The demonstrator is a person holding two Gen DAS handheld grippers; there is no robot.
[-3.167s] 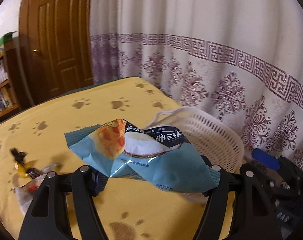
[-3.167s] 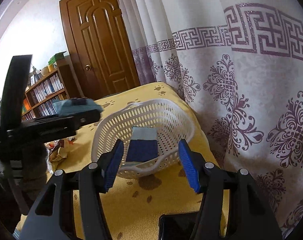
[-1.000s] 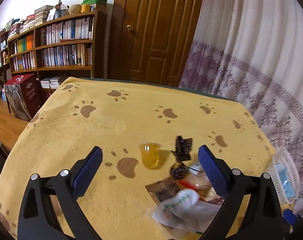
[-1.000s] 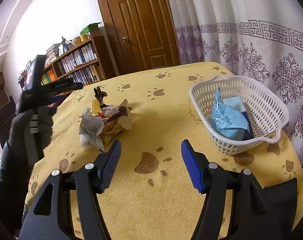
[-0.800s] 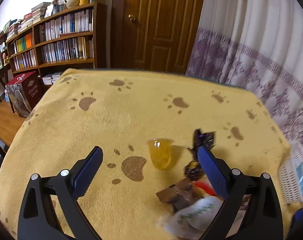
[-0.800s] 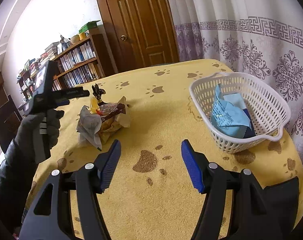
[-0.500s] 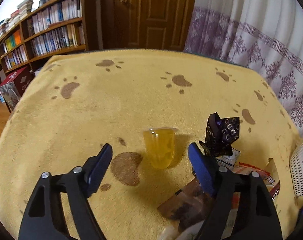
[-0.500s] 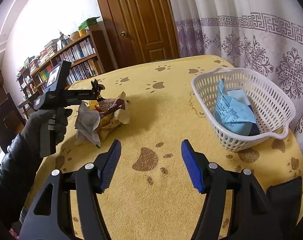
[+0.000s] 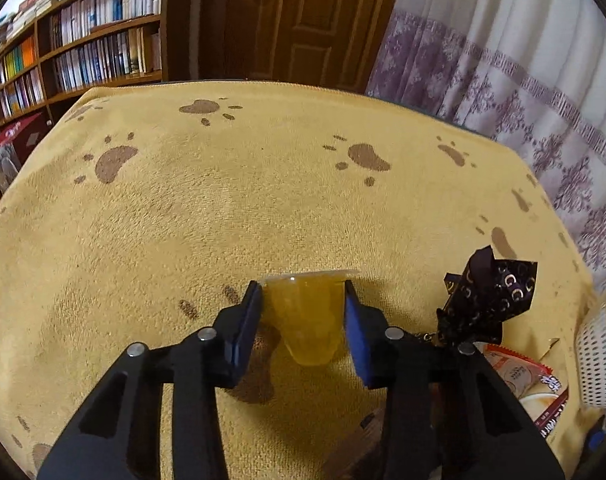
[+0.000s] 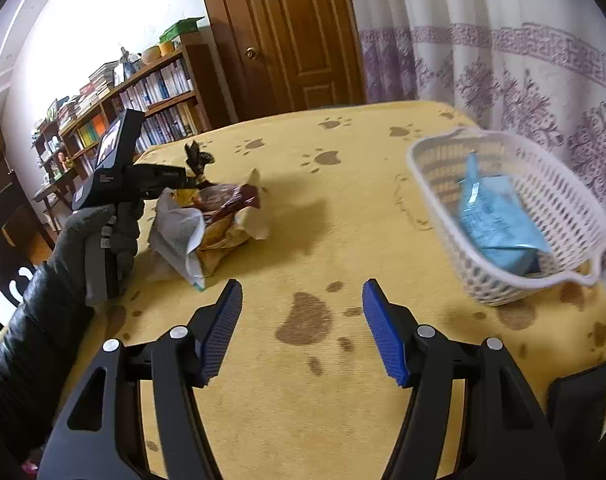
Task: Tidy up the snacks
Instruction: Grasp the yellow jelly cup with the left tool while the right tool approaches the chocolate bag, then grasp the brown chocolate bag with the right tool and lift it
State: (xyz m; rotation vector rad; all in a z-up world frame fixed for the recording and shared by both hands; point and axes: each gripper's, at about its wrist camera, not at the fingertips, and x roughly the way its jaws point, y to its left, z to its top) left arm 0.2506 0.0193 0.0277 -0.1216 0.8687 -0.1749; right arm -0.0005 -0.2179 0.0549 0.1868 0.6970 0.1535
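Note:
In the left wrist view a small yellow jelly cup point(image 9: 307, 314) stands on the yellow paw-print cloth point(image 9: 223, 208). My left gripper point(image 9: 305, 300) is shut on the jelly cup, one blue pad on each side. A dark wrapped candy point(image 9: 489, 294) and a red-and-white snack packet point(image 9: 523, 376) lie to its right. In the right wrist view my right gripper point(image 10: 301, 308) is open and empty above the cloth. A pile of snack bags point(image 10: 211, 224) lies at the left. A white basket point(image 10: 503, 208) at the right holds a light blue bag point(image 10: 491, 220).
The gloved hand with the left gripper point(image 10: 115, 200) is beside the snack pile. The basket's edge point(image 9: 599, 360) shows at the right of the left wrist view. A bookshelf point(image 9: 87, 52), a wooden door point(image 10: 295, 36) and a patterned curtain point(image 10: 503, 40) stand behind the table.
My left gripper dropped the blue bag in the basket, swung over to the snack pile, moved in on the jelly cup and closed on it. The right gripper stayed open and shifted a little.

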